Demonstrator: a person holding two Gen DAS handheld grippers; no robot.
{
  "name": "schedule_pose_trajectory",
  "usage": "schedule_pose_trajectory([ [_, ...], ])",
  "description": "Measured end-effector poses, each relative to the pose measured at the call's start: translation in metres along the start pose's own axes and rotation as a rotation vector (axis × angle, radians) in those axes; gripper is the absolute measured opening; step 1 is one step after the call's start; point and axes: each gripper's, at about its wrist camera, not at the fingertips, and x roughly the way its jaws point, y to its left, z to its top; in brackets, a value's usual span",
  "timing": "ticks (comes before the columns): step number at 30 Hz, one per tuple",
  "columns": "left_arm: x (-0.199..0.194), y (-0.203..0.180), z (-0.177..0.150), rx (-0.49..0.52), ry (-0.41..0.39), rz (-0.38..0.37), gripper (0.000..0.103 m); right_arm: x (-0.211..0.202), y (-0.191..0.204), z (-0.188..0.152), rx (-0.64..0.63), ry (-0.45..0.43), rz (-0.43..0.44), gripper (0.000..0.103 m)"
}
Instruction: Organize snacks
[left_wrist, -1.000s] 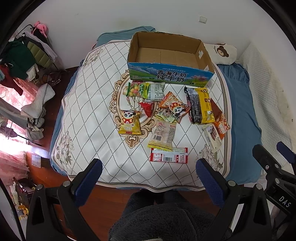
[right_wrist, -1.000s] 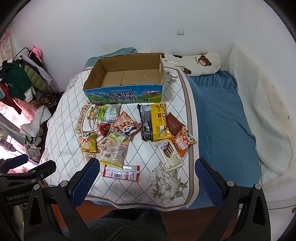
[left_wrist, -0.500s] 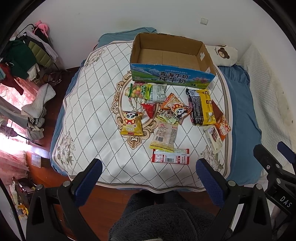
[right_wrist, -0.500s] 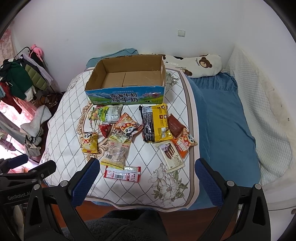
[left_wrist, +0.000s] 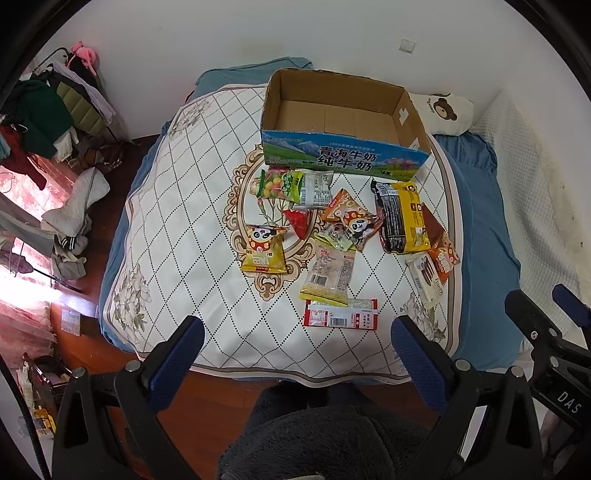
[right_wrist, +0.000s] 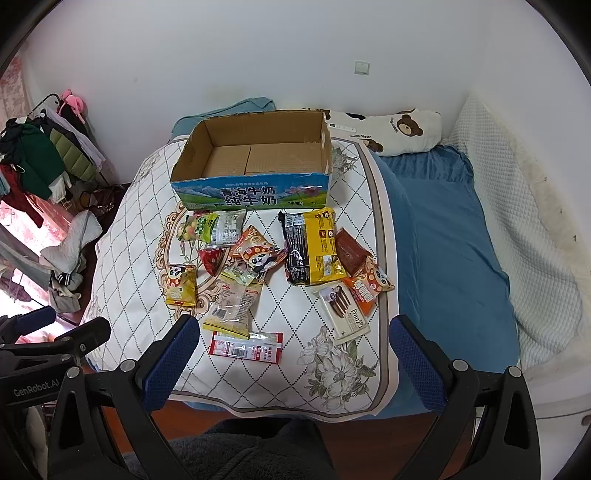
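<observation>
I hold both the left gripper (left_wrist: 295, 354) and right gripper (right_wrist: 293, 352) spread wide with nothing between the pads, short of the quilt (left_wrist: 177, 229). The snack packets (right_wrist: 258, 269) lie scattered at 12 o'clock, with the open milk carton box (right_wrist: 255, 162) just beyond them

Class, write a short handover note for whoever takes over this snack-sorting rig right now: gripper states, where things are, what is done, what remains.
Left gripper: open, holding nothing, hovering at the near edge of the bed.
Right gripper: open, holding nothing, beside it.
Cardboard box: at the far end of the quilt, open at the top, nothing visible inside.
Snacks: all loose on the quilt in front of the box, including the red-and-white packet nearest the grippers, the yellow panda bag and the black-and-yellow pack.
Done: nothing packed yet.
Left: presumably every snack goes into the box.
</observation>
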Motion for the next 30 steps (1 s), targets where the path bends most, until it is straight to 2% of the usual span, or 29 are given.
schedule_pose_trajectory([
  [30, -0.0011, 0.0068, 0.0076, -0.006, -0.013, 0.002, 0.103, 0.0015, 0.0017, 0.0056, 0.011, 0.0, 0.015, 0.103],
])
